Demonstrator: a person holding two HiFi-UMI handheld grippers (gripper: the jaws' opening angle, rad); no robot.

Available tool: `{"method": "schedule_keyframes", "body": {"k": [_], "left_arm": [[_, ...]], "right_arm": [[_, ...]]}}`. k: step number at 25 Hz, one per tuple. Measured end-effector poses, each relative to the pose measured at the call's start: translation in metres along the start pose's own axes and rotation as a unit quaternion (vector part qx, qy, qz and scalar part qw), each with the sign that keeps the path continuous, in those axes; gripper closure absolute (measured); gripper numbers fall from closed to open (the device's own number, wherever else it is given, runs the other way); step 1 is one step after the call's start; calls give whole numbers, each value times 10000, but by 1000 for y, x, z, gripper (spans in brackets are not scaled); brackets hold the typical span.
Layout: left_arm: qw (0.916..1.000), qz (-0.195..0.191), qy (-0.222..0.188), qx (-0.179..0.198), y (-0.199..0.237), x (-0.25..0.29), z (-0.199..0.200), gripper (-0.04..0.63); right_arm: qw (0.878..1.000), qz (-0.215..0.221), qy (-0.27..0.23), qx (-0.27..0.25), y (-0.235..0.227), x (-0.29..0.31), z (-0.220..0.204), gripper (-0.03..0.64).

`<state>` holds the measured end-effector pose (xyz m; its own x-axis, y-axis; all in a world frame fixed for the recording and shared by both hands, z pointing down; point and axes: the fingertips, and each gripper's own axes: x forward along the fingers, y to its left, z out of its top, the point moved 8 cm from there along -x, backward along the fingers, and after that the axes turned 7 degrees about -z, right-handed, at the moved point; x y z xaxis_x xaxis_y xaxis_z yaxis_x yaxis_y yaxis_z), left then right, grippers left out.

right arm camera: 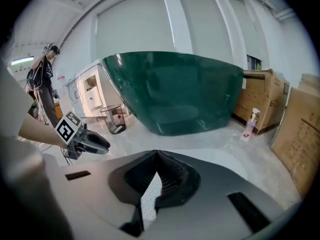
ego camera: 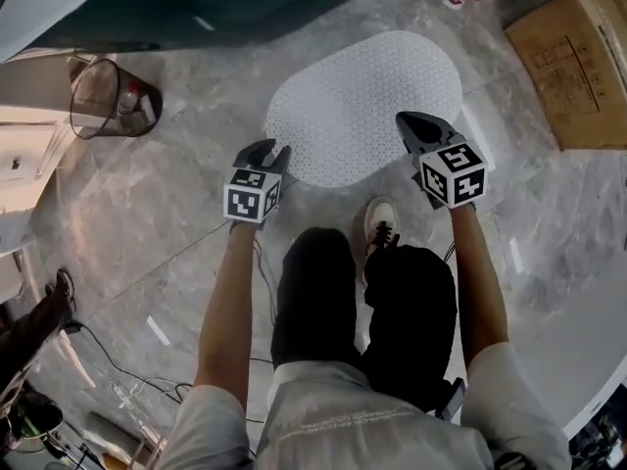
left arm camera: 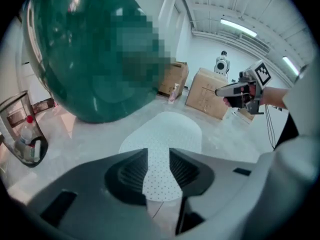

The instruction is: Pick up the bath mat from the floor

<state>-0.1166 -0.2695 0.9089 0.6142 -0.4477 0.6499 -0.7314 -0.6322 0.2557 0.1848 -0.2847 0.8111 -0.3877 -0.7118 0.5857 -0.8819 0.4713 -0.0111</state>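
Observation:
The white dotted oval bath mat [ego camera: 362, 101] lies flat on the grey marble floor in front of the person's feet. In the head view my left gripper [ego camera: 272, 155] hovers at the mat's near left edge. Its jaws stand a little apart, and the mat [left arm camera: 167, 134] shows through the gap of the left gripper [left arm camera: 159, 153]. My right gripper [ego camera: 413, 125] is over the mat's near right edge. The tips of the right gripper [right arm camera: 157, 155] meet, and a sliver of mat [right arm camera: 150, 196] shows behind them. Each gripper also sees the other: the right gripper [left arm camera: 235, 90] and the left gripper [right arm camera: 90, 142].
A dark green bathtub [right arm camera: 175, 91] stands beyond the mat. A wire wastebasket [ego camera: 108, 96] with bottles lies to the left. Cardboard boxes [ego camera: 573, 67] and a spray bottle [right arm camera: 248, 125] stand at the right. A white shoe [ego camera: 380, 225] sits just short of the mat, and cables [ego camera: 127, 370] run at lower left.

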Motion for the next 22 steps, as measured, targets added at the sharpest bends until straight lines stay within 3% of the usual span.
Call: {"method": "schedule_keyframes", "body": {"k": [5,11,16,22], "left_arm": [[9994,-119,292,-149,12,31,-53,432],[9958,-440,593,-541,20,67,-94,303],[9952,-232,747,-589,34,91,-121,239],[9975,-48,518,-470,56,113,-140,218]], "right_arm": [[9999,96,42,94,13,26,-39,605],[9997,172,196,38,27,36,-67,606],[9994,278,208,12,34,49,-89,605],[9991,414,-21,100,41,76,-114,605]]}}
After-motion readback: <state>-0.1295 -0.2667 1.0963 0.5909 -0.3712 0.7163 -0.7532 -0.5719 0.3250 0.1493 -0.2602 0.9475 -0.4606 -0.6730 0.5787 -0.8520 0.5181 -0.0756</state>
